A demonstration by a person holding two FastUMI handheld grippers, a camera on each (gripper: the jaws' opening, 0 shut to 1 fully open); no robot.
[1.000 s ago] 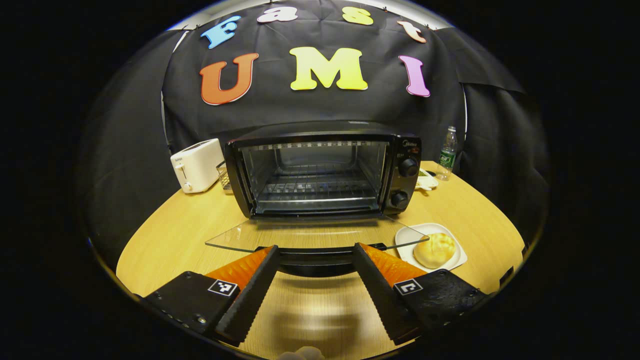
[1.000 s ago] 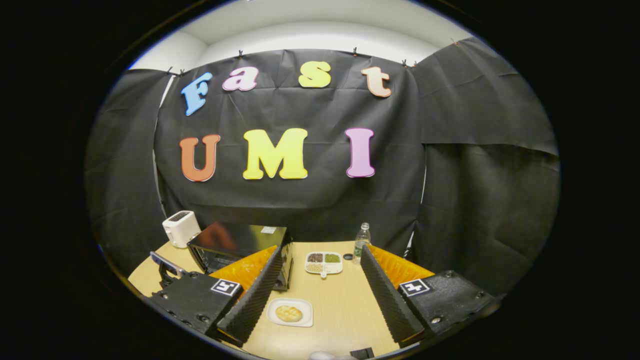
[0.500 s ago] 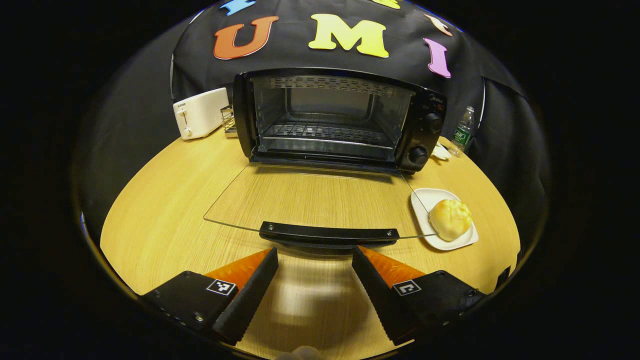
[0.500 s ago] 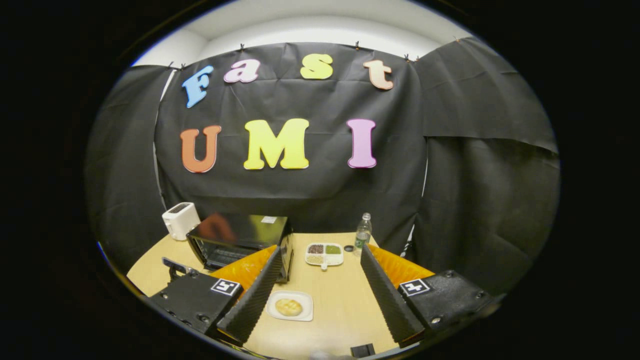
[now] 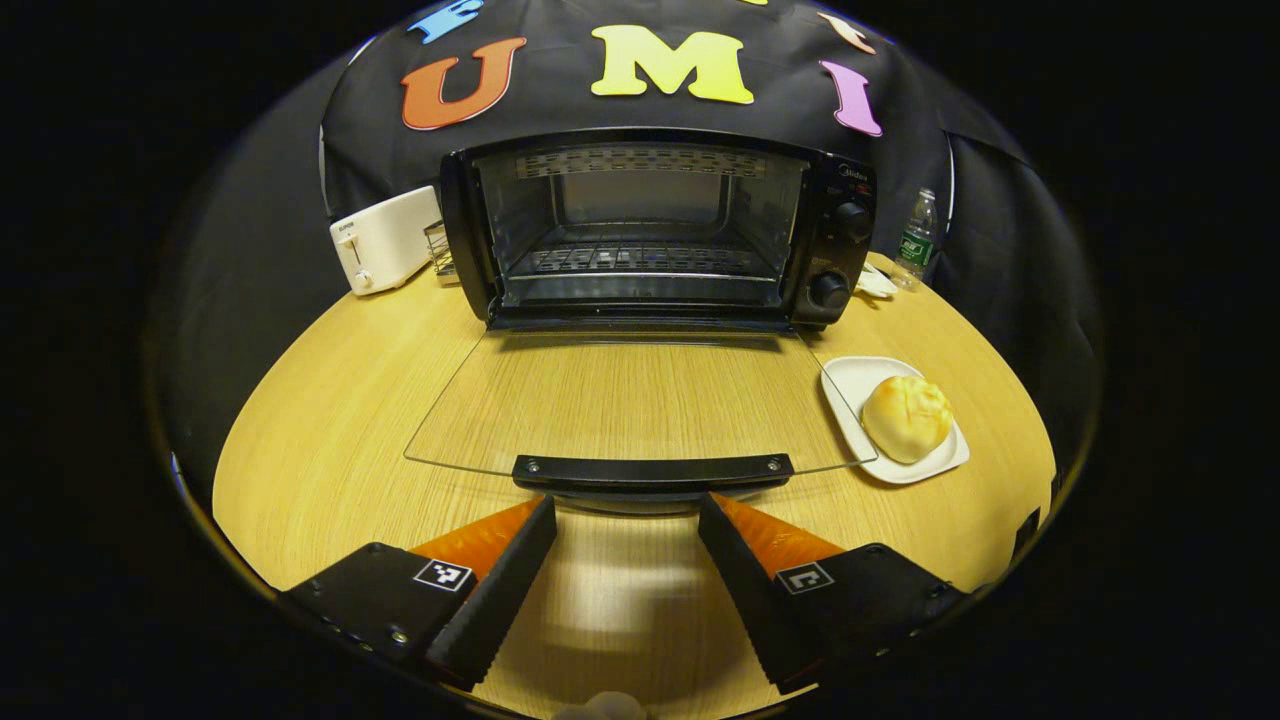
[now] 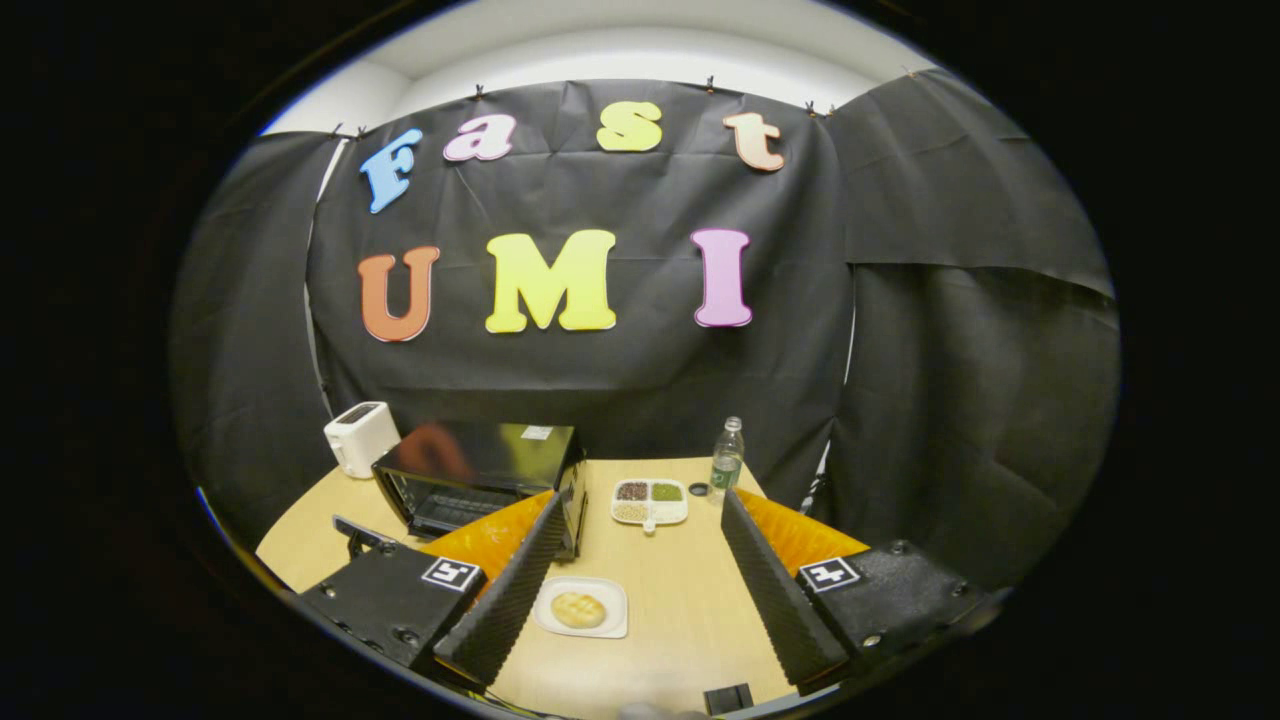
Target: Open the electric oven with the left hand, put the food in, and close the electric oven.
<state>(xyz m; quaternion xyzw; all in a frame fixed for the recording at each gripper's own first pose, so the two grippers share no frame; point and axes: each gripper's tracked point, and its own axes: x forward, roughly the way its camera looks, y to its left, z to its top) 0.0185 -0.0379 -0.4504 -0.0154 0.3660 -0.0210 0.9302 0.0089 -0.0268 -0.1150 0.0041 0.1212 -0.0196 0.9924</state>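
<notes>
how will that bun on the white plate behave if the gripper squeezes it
The bun looks puffy, with a domed, creased top, so it probably dents under a firm squeeze. It seems light for its size. Its rounded shape may let it roll on the shallow white plate if nudged rather than gripped.

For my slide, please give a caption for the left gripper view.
Open left claw before the lowered oven door; bun waits.

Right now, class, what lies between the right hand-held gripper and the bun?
In the right gripper view, nothing but bare table lies between the open right hand-held gripper and the bun on its plate.
</notes>
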